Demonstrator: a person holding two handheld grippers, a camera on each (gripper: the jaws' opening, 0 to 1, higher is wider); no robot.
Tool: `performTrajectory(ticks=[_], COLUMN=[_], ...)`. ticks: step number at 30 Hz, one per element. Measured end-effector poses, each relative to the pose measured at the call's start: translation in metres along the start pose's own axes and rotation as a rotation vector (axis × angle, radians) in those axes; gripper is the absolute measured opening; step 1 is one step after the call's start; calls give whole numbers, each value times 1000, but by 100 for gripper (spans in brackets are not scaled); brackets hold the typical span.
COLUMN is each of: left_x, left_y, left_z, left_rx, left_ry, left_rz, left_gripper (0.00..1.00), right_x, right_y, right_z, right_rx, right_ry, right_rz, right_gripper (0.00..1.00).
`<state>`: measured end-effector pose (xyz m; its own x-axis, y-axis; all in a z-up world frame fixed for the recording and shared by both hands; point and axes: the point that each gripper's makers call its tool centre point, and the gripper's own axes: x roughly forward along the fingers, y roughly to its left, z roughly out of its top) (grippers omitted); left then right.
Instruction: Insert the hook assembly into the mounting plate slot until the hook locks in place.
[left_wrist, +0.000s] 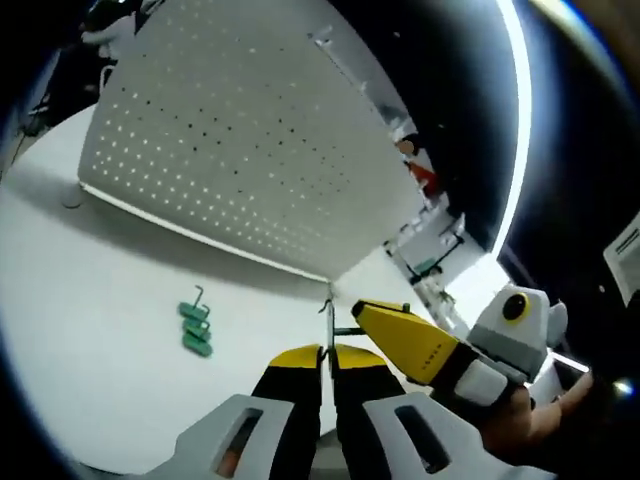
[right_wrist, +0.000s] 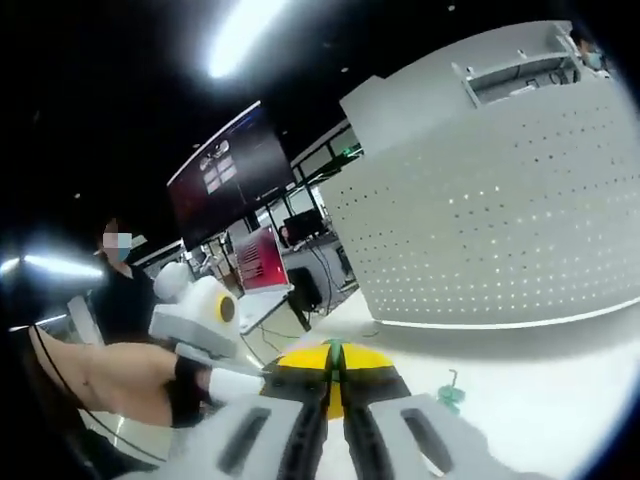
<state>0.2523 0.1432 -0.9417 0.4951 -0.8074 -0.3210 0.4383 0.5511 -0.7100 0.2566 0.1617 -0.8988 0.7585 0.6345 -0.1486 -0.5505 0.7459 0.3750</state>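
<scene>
Metal hook (left_wrist: 328, 318) pinched by closed left gripper (left_wrist: 328, 372) before perforated mounting plate (left_wrist: 250, 140); right gripper (right_wrist: 335, 385) pressed together; green hooks (left_wrist: 195, 328) left on bench (left_wrist: 90, 330).

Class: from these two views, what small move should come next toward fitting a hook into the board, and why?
Probably lift the thin metal hook, pinched in the left gripper, toward the white perforated board. The hook sits low before the board's bottom edge, and the green-ended spare hooks lie on the white table.
</scene>
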Motion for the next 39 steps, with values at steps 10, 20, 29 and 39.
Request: performTrajectory(ticks=[10, 20, 29, 39], left_x=[-3, -9, -8, -17], left_y=[0, -1, -9, -1], left_z=[11, 33, 33, 32], left_rx=[95, 410, 589, 578], left_ry=[-17, -38, -43, -14], left_rz=[35, 132, 137, 172], left_gripper=[1, 1, 1, 2], right_x=[0, -1, 1, 1], right_y=[0, 1, 6, 13], right_z=[7, 21, 15, 13], right_rx=[9, 127, 138, 125], right_ry=[-3, -19, 2, -6], right_rz=[22, 55, 72, 75], right_gripper=[3, 10, 3, 0])
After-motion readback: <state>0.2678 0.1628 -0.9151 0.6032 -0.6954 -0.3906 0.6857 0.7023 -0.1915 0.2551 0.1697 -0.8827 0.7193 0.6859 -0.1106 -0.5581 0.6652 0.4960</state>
